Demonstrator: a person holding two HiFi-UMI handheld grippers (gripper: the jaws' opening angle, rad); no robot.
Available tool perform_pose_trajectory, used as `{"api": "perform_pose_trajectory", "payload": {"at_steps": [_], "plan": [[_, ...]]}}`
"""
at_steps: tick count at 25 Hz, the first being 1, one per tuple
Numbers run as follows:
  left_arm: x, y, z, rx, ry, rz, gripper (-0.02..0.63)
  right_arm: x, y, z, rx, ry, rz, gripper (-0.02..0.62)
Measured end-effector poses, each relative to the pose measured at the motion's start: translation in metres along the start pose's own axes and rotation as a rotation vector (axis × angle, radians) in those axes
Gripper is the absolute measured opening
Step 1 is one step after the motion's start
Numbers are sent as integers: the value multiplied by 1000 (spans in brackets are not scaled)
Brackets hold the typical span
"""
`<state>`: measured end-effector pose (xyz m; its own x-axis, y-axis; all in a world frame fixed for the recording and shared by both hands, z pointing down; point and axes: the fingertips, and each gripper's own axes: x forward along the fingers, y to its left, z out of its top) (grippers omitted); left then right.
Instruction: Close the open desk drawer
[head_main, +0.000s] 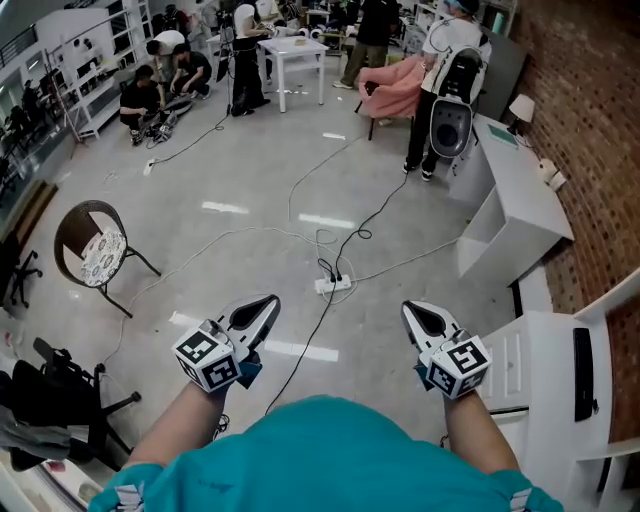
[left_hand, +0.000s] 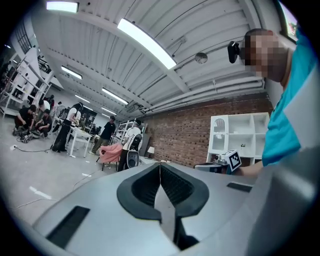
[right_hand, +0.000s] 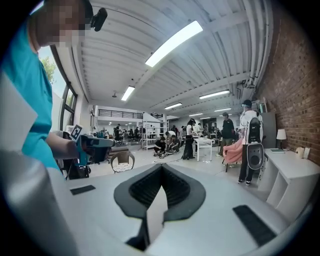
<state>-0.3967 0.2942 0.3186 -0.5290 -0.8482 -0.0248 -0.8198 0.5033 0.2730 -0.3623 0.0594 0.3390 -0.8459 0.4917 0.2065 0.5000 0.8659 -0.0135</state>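
Left gripper (head_main: 262, 305) and right gripper (head_main: 415, 315) are held in the air over the floor (head_main: 250, 180), side by side and apart. Each has its jaws pressed together on nothing. The white desk (head_main: 555, 420) stands at the person's right, near the right gripper, and neither gripper touches it. Its drawer cannot be made out. A power strip (head_main: 333, 284) lies on the floor ahead.

Open air around both grippers, bare floor (head_main: 200, 170) below. Low on the floor ahead: cables (head_main: 327, 243), power strip (head_main: 333, 285). Desk (head_main: 540, 400) blocks just right of right gripper (head_main: 412, 310). Round chair (head_main: 95, 250) and black chair (head_main: 50, 400) stand well left of left gripper (head_main: 265, 305).
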Motion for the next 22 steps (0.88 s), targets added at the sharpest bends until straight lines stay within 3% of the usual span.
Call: {"api": "perform_pose_trajectory", "payload": {"at_steps": [4,10,17,22], "plan": [[5,3,-7,4,43,-49,17,-3,3,-13,28,-12,-51,21],[43,-19,-20,28,104,-176,17,-43,-15,-41,101,-10,-192,21],[109,-82,-42,81,178,-381,17,-130,-40,-93,195,-13,-408,21],[154,-150,-79,88,248,-575,17,-206,-40,-147,306,-21,-601,21]]}}
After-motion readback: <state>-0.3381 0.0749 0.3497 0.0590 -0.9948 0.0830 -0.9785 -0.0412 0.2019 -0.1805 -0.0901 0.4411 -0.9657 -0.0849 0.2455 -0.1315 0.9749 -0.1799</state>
